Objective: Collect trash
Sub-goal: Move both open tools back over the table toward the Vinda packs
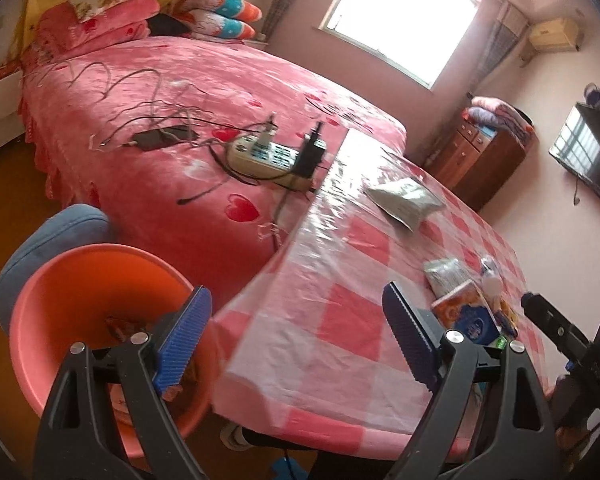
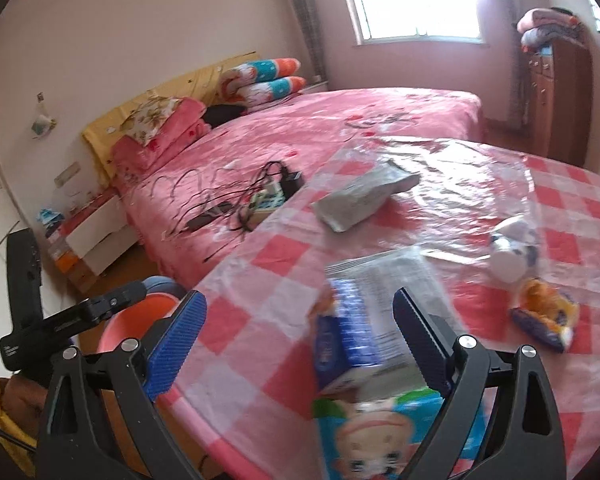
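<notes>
My left gripper (image 1: 296, 332) is open and empty, above the table's near left edge. An orange-pink bin (image 1: 76, 304) stands on the floor left of the table, with some trash inside; it also shows in the right wrist view (image 2: 140, 316). On the checked table (image 1: 320, 300) lie a grey pouch (image 1: 404, 196), a silver wrapper (image 1: 446, 276), a blue-orange box (image 1: 466, 312) and a white bottle (image 1: 490, 280). My right gripper (image 2: 296, 336) is open over the table; the blue box (image 2: 348, 336) and a cartoon carton (image 2: 380, 432) lie near its right finger. The grey pouch (image 2: 364, 196), white bottle (image 2: 512, 248) and orange snack bag (image 2: 548, 316) lie farther off.
A pink bed (image 1: 188, 92) with a power strip (image 1: 272, 156), phone and cables lies left of the table. A blue stool (image 1: 52, 240) stands behind the bin. A wooden cabinet (image 1: 484, 152) and a TV (image 1: 592, 156) are at the right wall.
</notes>
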Demonstrator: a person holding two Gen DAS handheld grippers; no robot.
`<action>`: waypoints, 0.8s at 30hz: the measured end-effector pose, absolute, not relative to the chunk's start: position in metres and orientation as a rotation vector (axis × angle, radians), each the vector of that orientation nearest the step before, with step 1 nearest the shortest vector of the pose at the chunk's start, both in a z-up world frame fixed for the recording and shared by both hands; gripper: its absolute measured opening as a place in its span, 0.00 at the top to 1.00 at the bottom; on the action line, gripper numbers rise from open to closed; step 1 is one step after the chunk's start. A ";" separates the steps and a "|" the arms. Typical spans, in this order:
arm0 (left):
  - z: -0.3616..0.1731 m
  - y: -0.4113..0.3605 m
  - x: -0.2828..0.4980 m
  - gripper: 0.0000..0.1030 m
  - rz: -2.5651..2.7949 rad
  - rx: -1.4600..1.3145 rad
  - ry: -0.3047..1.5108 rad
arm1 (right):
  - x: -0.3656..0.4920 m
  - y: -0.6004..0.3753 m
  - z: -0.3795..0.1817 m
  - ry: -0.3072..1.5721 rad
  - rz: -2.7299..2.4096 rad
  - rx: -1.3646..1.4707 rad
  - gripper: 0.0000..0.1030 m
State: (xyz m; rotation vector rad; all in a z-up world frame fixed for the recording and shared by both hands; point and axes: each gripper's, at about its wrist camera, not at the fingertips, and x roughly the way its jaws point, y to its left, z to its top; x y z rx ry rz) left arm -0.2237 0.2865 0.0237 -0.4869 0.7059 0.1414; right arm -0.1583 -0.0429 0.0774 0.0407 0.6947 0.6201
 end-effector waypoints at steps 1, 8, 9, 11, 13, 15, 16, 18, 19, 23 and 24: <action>0.024 0.282 -0.222 0.15 0.131 -0.482 0.710 | -0.158 -0.046 0.078 0.689 0.613 0.039 0.09; 0.026 0.253 -0.210 0.15 0.073 -0.456 0.742 | -0.151 -0.073 0.077 0.661 0.554 0.042 0.09; 0.026 0.249 -0.208 0.15 0.064 -0.451 0.748 | -0.150 -0.077 0.077 0.656 0.544 0.041 0.09; 0.027 0.241 -0.206 0.15 0.048 -0.444 0.754 | -0.148 -0.083 0.077 0.648 0.527 0.039 0.09; 0.028 0.232 -0.202 0.15 0.031 -0.436 0.762 | -0.146 -0.091 0.077 0.642 0.510 0.040 0.09; 0.028 0.224 -0.198 0.15 0.017 -0.429 0.769 | -0.143 -0.099 0.076 0.640 0.494 0.046 0.09; 0.029 0.220 -0.196 0.15 0.009 -0.425 0.773 | -0.142 -0.102 0.075 0.639 0.489 0.048 0.09; 0.030 0.211 -0.192 0.15 -0.009 -0.417 0.781 | -0.139 -0.110 0.074 0.634 0.470 0.049 0.09; 0.031 0.207 -0.190 0.15 -0.017 -0.413 0.785 | -0.139 -0.112 0.074 0.633 0.465 0.048 0.09; 0.033 0.193 -0.185 0.15 -0.039 -0.401 0.793 | -0.134 -0.124 0.071 0.629 0.435 0.046 0.09; 0.033 0.190 -0.183 0.15 -0.045 -0.397 0.796 | -0.133 -0.128 0.071 0.628 0.428 0.048 0.09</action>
